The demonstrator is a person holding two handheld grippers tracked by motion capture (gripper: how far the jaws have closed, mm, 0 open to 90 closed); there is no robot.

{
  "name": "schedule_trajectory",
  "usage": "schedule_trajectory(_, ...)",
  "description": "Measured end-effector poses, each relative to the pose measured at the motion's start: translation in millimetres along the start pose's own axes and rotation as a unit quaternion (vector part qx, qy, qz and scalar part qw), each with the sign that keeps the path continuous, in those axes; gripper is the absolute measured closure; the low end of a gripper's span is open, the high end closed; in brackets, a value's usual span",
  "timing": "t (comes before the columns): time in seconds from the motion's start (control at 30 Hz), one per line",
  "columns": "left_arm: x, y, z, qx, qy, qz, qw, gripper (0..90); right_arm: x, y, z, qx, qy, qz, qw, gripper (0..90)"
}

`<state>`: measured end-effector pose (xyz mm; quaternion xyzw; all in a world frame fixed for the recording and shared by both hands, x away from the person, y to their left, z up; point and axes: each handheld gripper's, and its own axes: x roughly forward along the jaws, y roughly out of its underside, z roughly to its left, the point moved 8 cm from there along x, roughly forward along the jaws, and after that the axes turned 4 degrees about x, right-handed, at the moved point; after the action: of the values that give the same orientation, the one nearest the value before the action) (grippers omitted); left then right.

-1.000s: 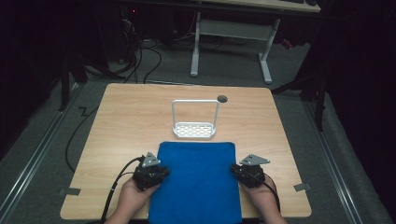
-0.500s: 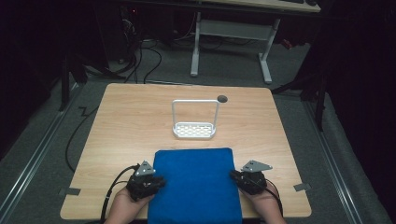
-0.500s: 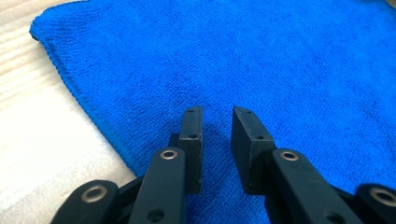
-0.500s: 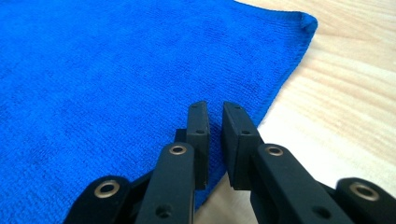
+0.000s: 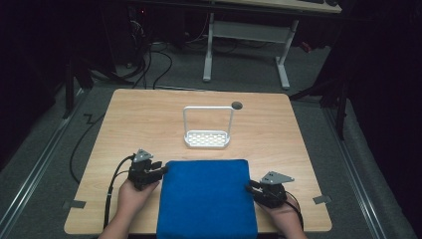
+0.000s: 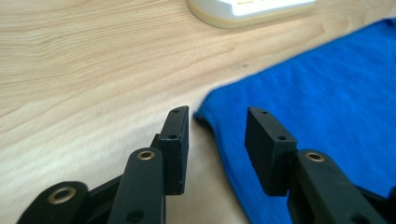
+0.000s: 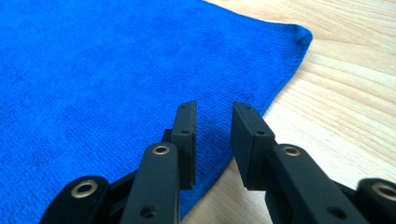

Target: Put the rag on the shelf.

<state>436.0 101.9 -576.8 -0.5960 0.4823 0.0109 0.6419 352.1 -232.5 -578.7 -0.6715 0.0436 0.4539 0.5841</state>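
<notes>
High view showed me a blue cloth [image 5: 206,198] lying flat at the near middle of the tabletop [image 5: 124,129], its near edge hanging over the tabletop's near side. Beyond it, toward the middle, stood a white rack [image 5: 207,133] with a tall hoop handle, apart from the cloth, and a dark hole [image 5: 237,105] sat just past the rack on its right.

My left gripper [image 5: 160,171] was at the cloth's far left corner, held in a hand [image 5: 133,195] coming in from the near edge. In the left gripper view [image 6: 217,140] its jaws were apart, the cloth's corner [image 6: 299,102] lying just ahead between them, with the rack's base [image 6: 252,8] farther off.

My right gripper [image 5: 249,187] sat at the cloth's right edge, near its middle. In the right gripper view [image 7: 212,140] its jaws were apart by a narrow gap, astride the cloth's edge [image 7: 116,79], not clamped on it.
</notes>
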Motion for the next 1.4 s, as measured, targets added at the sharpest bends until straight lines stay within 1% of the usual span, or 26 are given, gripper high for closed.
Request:
schedule_trajectory(0.03,4.0,-0.8,1.8,-0.005,-0.001,0.001,1.0,60.9,-0.4,-0.2,-0.7,0.002,0.001,-0.002,1.0,71.3)
schedule_trajectory(0.1,10.8,-0.4,3.4,-0.019,0.008,-0.001,0.9998,62.3,-1.4,-1.2,-2.5,0.001,0.004,-0.006,1.0,71.3)
schedule_trajectory(0.13,11.8,-0.8,3.1,-0.019,0.008,-0.004,0.9998,64.4,-2.6,-2.0,-3.7,0.006,0.009,-0.011,0.9999,70.5)
schedule_trajectory(0.2,13.0,-1.3,0.4,-0.012,0.009,0.002,0.9999,65.7,-2.9,-2.4,-4.2,0.007,0.012,-0.014,0.9998,69.8)
schedule_trajectory(0.27,14.9,-1.2,-3.5,0.005,0.008,0.004,1.0,71.4,-2.4,-4.6,-6.1,0.011,0.019,-0.02,0.9995,67.2)
schedule_trajectory(0.37,15.9,-1.2,-3.9,0.006,0.008,0.003,0.9999,74.7,-0.5,-8.9,-8.1,0.016,0.026,-0.028,0.9992,65.0)
schedule_trajectory(0.4,15.8,-0.9,-2.4,-0.004,0.01,0.001,0.9999,77.9,4.0,-14.6,-10.7,0.024,0.033,-0.031,0.9987,62.8)
schedule_trajectory(0.5,15.7,-0.7,-1.1,-0.01,0.01,0.0,0.9999,80.2,10.0,-20.7,-14.7,0.03,0.045,-0.03,0.9981,61.0)
schedule_trajectory(0.53,16.0,-0.6,-1.6,-0.006,0.008,-0.001,1.0,80.9,16.6,-27.0,-19.2,0.042,0.05,-0.028,0.9974,59.9)
schedule_trajectory(0.57,16.0,-0.6,-1.6,-0.006,0.008,-0.001,1.0,81.8,16.6,-27.0,-19.2,0.042,0.05,-0.028,0.9974,59.9)
schedule_trajectory(0.6,16.1,-0.4,-2.0,-0.004,0.008,-0.001,1.0,82.4,23.7,-32.5,-26.4,0.052,0.064,-0.024,0.9963,56.8)
schedule_trajectory(0.63,16.1,-0.3,-2.3,-0.003,0.007,-0.001,1.0,82.4,23.7,-32.5,-26.4,0.052,0.064,-0.024,0.9963,56.8)
schedule_trajectory(0.67,16.0,-0.2,-2.4,-0.002,0.008,0.0,1.0,82.6,27.3,-34.9,-30.7,0.058,0.073,-0.019,0.9955,56.3)
schedule_trajectory(0.73,16.0,-0.1,-2.0,-0.005,0.01,-0.001,0.9999,83.2,33.1,-40.4,-38.7,0.067,0.079,-0.024,0.9943,56.7)
schedule_trajectory(0.77,16.0,-0.1,-1.9,-0.005,0.01,-0.001,0.9999,83.4,36.1,-42.2,-42.1,0.074,0.079,-0.018,0.9939,56.7)
schedule_trajectory(0.9,16.0,-0.1,-1.7,-0.007,0.012,-0.001,0.9999,83.6,46.0,-49.3,-45.1,0.081,0.073,-0.009,0.994,60.0)
schedule_trajectory(1.03,15.9,0.0,-1.0,-0.014,0.017,-0.002,0.9998,83.6,55.0,-49.3,-40.1,0.071,0.075,0.012,0.9946,62.8)
schedule_trajectory(1.07,15.8,0.1,-0.9,-0.015,0.017,-0.001,0.9997,83.6,56.7,-48.9,-39.3,0.057,0.085,0.013,0.9947,65.1)
schedule_trajectory(1.1,15.8,0.1,-0.9,-0.015,0.017,-0.001,0.9997,83.6,56.7,-48.9,-39.3,0.057,0.085,0.013,0.9947,65.1)
schedule_trajectory(1.13,15.9,0.1,-0.8,-0.016,0.017,-0.002,0.9997,83.6,56.4,-48.9,-39.7,0.053,0.087,0.015,0.9947,69.4)
schedule_trajectory(1.17,15.9,0.1,-0.8,-0.016,0.017,-0.002,0.9997,83.6,56.4,-48.9,-39.7,0.053,0.087,0.015,0.9947,69.4)
schedule_trajectory(1.2,16.2,0.0,-0.7,-0.015,0.014,-0.003,0.9998,83.8,55.8,-48.2,-40.0,0.055,0.088,0.014,0.9945,75.8)
schedule_trajectory(1.23,16.2,0.0,-0.7,-0.015,0.014,-0.003,0.9998,84.7,55.8,-48.2,-40.0,0.055,0.088,0.014,0.9945,75.8)
schedule_trajectory(1.3,16.2,0.2,-0.7,-0.015,0.014,-0.001,0.9998,86.0,55.8,-47.5,-38.6,0.054,0.078,0.009,0.9955,86.1)
schedule_trajectory(1.37,15.9,0.7,-1.8,-0.009,0.011,-0.001,0.9999,86.9,56.0,-47.0,-36.9,0.053,0.077,0.006,0.9956,88.0)
schedule_trajectory(1.4,15.4,1.1,-2.3,-0.005,0.005,-0.002,1.0,87.1,55.4,-47.8,-35.8,0.046,0.076,0.004,0.996,88.3)
